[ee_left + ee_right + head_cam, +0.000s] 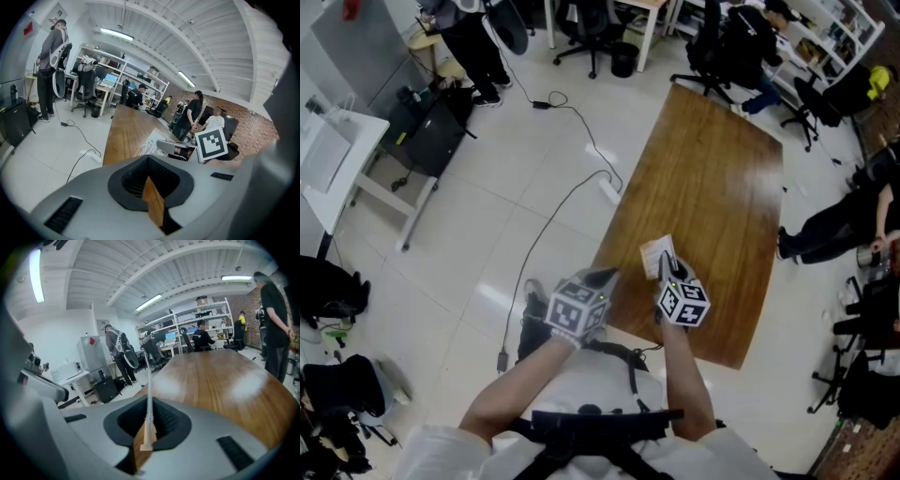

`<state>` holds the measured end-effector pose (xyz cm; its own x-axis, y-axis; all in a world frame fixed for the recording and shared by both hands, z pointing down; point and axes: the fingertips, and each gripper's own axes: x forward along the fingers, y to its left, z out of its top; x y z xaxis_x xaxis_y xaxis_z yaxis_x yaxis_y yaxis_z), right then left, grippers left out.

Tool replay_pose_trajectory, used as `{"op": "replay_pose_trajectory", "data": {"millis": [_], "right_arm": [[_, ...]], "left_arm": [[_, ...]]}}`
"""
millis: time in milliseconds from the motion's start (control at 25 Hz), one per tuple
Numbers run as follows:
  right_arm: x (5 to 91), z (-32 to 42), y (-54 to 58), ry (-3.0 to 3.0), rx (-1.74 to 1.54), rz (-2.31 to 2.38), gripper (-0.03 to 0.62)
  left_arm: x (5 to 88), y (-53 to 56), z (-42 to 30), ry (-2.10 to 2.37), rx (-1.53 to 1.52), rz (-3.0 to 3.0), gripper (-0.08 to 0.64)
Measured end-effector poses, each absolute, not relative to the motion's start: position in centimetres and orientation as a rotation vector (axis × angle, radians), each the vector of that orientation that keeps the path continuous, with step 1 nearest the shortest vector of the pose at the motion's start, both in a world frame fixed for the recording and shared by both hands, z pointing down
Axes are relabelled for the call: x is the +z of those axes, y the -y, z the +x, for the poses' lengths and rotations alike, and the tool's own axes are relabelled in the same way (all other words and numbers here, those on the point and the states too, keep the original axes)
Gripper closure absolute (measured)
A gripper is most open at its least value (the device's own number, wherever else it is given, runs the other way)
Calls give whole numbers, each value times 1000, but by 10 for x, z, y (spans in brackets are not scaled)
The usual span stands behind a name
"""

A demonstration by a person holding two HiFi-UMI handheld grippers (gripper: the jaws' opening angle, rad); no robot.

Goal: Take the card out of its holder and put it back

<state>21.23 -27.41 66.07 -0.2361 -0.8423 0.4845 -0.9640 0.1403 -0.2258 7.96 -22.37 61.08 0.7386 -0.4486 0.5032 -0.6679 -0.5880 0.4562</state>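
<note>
The white printed card [657, 255] sticks up from my right gripper [668, 267], which is shut on its lower edge above the near end of the wooden table [712, 178]. In the right gripper view the card [149, 380] stands edge-on, pinched at the jaw tips of the right gripper [146, 442]. My left gripper [605, 277] hovers just left of it, jaws closed. In the left gripper view only a thin brown sliver shows between the closed jaws of the left gripper [153, 199]; I cannot tell what it is. That view also shows the card [151, 146] beside the right gripper's marker cube [211, 143]. No separate holder is visible.
The table top [220, 376] stretches away ahead. A power strip [609, 190] and cable [546, 234] lie on the floor at its left. Office chairs [591, 28] and seated people [839, 220] surround the far and right sides. A white desk [333, 159] stands at the left.
</note>
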Motion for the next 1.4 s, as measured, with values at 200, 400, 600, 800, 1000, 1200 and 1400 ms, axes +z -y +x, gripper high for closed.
{"op": "replay_pose_trajectory", "data": {"millis": [200,400,600,800,1000,1200,1400], "right_arm": [[666,218,275,2158,764,1775,538],[645,220,275,2194,781,1787,364],[593,234,266,2299,706,1833,362],[544,250,252,2433,744,1890,538],[522,253,235,2460,809,1946,595],[517,250,192,2433,887,2030,595],[519,226,130,2360,912,2098,595]], "left_arm": [[611,224,82,836,443,2297,565],[605,224,81,840,439,2302,565],[592,218,80,883,413,2296,565],[578,206,72,938,410,2275,565],[561,198,64,932,421,2299,565],[540,191,69,876,411,2373,565],[521,162,67,771,357,2429,565]]}}
